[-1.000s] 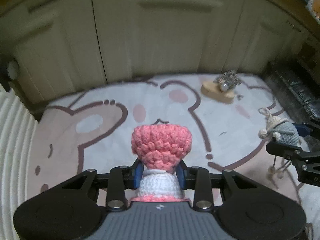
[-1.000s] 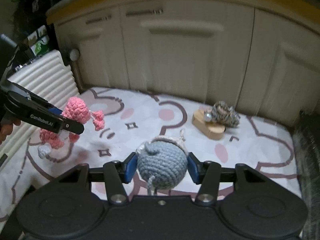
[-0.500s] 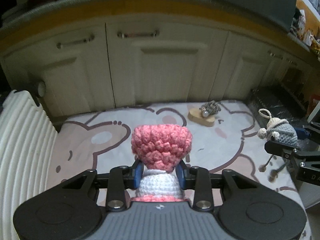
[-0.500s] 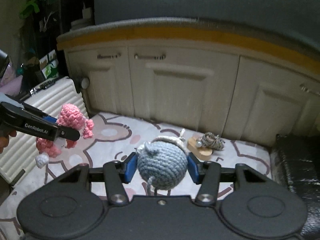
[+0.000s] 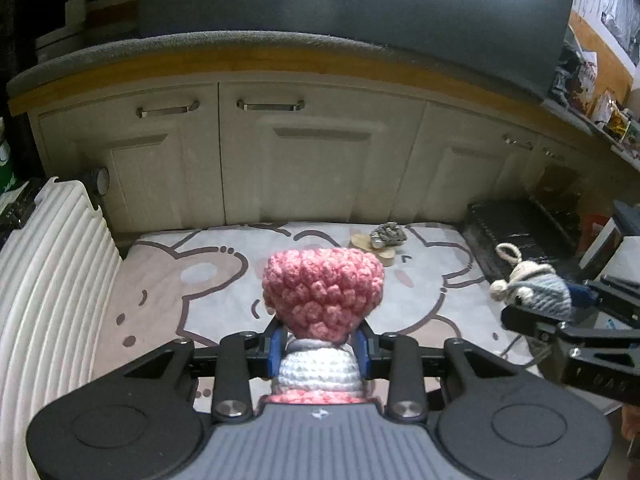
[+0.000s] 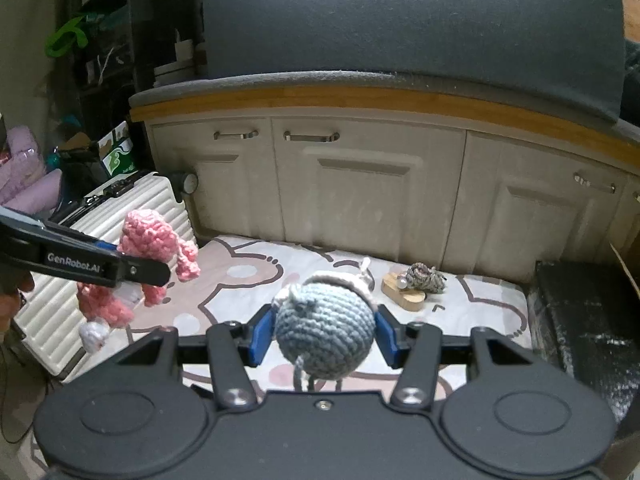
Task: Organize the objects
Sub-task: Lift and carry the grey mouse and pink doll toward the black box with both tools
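My left gripper (image 5: 320,350) is shut on a pink and white crochet doll (image 5: 322,294) and holds it high above the cartoon-print mat (image 5: 192,280). The doll (image 6: 154,240) also shows at the left of the right wrist view, with the left gripper (image 6: 132,268) around it. My right gripper (image 6: 324,338) is shut on a blue-grey crochet ball toy (image 6: 325,338) with a cream cap. That toy (image 5: 536,290) shows at the right of the left wrist view. A grey knitted item (image 6: 426,278) lies on a small wooden block (image 6: 402,296) on the mat.
Cream cabinet doors (image 5: 320,168) stand behind the mat under a wood-edged counter. A white ribbed suitcase (image 5: 44,280) stands at the mat's left. A black bag (image 6: 584,320) lies at its right. Shelves with clutter (image 6: 100,80) stand far left.
Both grippers have risen well above the mat and pulled back, each still holding its toy. The cabinets, counter and surroundings have come into view.
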The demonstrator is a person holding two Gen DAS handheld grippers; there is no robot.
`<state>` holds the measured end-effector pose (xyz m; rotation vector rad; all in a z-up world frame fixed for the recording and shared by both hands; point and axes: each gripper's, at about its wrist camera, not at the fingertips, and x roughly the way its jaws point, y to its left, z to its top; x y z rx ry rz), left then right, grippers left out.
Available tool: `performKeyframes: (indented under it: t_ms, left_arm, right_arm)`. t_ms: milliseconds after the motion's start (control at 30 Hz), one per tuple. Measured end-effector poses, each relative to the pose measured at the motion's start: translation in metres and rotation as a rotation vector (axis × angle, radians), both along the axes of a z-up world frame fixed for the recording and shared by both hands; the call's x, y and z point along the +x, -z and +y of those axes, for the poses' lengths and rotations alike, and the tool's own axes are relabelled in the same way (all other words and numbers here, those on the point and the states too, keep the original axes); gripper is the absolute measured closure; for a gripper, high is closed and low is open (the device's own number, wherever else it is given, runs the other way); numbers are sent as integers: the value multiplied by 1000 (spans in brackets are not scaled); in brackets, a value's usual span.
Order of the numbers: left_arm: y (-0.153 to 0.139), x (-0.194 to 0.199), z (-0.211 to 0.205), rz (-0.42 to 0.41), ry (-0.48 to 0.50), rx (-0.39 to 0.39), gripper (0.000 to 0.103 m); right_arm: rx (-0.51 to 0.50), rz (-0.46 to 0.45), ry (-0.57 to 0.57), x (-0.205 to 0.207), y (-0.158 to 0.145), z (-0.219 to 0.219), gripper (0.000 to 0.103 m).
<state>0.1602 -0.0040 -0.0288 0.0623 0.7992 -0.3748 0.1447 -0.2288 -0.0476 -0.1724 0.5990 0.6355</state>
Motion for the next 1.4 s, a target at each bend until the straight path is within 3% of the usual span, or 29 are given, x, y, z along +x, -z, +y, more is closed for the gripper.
performKeyframes:
  t_ms: [400, 700, 1167, 1400]
  left_arm:
    - [26, -23, -17, 67, -1, -91, 67]
    - [76, -20, -28, 219, -21, -128, 67]
    - [131, -18, -62, 395, 71, -51, 68]
    - [143, -12, -67, 402, 77, 1, 68]
  right_arm:
    - [9, 64, 19, -27, 8, -14, 49]
    - [-54, 147, 5, -31, 30, -18, 49]
    - [-75, 283, -29, -28, 53, -24, 49]
    - [-86, 318, -46, -25, 60, -24, 49]
